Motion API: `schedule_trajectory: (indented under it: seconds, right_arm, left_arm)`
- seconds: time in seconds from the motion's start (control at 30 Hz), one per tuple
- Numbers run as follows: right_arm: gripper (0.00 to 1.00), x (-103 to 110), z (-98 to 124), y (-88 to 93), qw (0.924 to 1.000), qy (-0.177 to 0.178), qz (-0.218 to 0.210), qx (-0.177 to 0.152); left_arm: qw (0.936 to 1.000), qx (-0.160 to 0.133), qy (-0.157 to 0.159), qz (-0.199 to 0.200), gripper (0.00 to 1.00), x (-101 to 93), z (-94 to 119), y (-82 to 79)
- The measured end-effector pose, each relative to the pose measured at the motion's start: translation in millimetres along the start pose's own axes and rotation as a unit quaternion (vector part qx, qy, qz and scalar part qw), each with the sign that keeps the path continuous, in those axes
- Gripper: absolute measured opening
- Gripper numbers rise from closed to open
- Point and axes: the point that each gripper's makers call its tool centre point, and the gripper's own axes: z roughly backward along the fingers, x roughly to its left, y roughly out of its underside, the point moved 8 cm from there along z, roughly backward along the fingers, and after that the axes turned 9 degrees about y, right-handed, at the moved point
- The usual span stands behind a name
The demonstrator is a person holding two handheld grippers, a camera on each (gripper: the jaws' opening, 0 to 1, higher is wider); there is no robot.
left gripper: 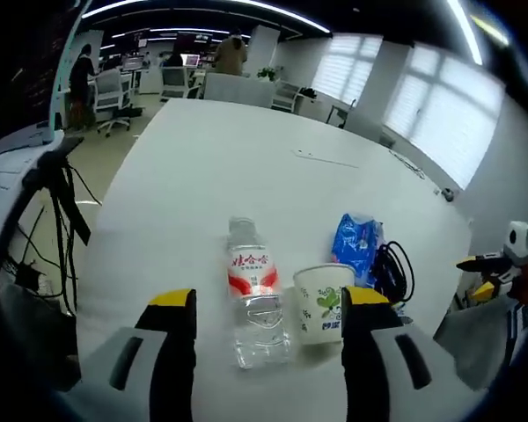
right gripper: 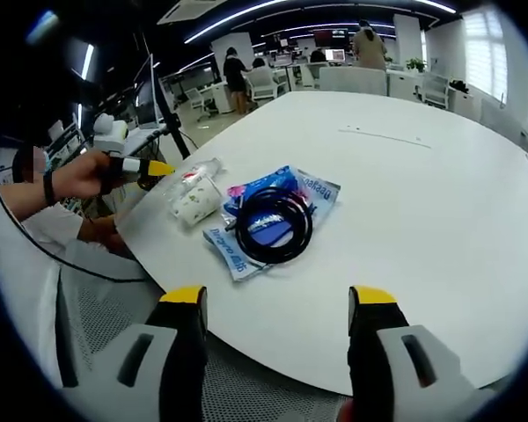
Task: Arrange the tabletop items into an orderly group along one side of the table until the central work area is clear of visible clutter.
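Gaping empty, both grippers; right gripper view reveals cable (right gripper: 274,224) coiled on packet (right gripper: 312,189).

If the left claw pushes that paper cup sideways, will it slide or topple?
The paper cup stands upright and looks empty, so it is probably very light and apt to tip rather than slide. Its thin wall would likely crush under a firm squeeze. The water bottle stands close beside it, so a push that way may well knock both.
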Motion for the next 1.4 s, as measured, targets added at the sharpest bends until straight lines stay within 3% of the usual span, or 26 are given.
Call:
schedule_trajectory:
  seconds: [0.27, 0.57, 0.7, 0.77, 1.03, 1.2, 1.4]
  right_arm:
    - [0.64, -3, 2, 2.2, 1.0000, 0.004, -0.008, 0.002]
    - [0.63, -5, 2, 4.8, 0.9999, 0.008, -0.012, 0.007]
    - [0.63, -6, 2, 5.1, 0.9998, 0.008, -0.012, 0.009]
    - [0.63, -6, 2, 5.6, 0.9998, 0.008, -0.012, 0.012]
    - [0.62, -12, 3, 5.0, 0.9998, 0.009, -0.009, 0.018]
    - [0.62, -13, 6, 1.0, 0.9998, 0.010, -0.007, 0.015]
    - [0.62, -13, 6, -6.0, 0.9999, 0.009, -0.011, 0.005]
  left_arm:
    - [0.9979, 0.041, -0.020, 0.046, 0.63, 10.1, -23, -6.3]
    - [0.9951, 0.085, -0.023, 0.044, 0.60, 8.3, -43, -13.0]
    - [0.9918, 0.108, -0.033, 0.061, 0.53, 11.0, -51, -11.8]
    - [0.9909, 0.111, -0.036, 0.067, 0.54, 11.6, -55, -12.6]
    - [0.9852, 0.161, -0.039, 0.044, 0.52, 13.7, -73, -13.8]
    - [0.9840, 0.170, -0.038, 0.039, 0.44, 15.3, -79, -8.6]
    - [0.9855, 0.159, -0.031, 0.049, 0.42, 16.7, -76, -9.0]
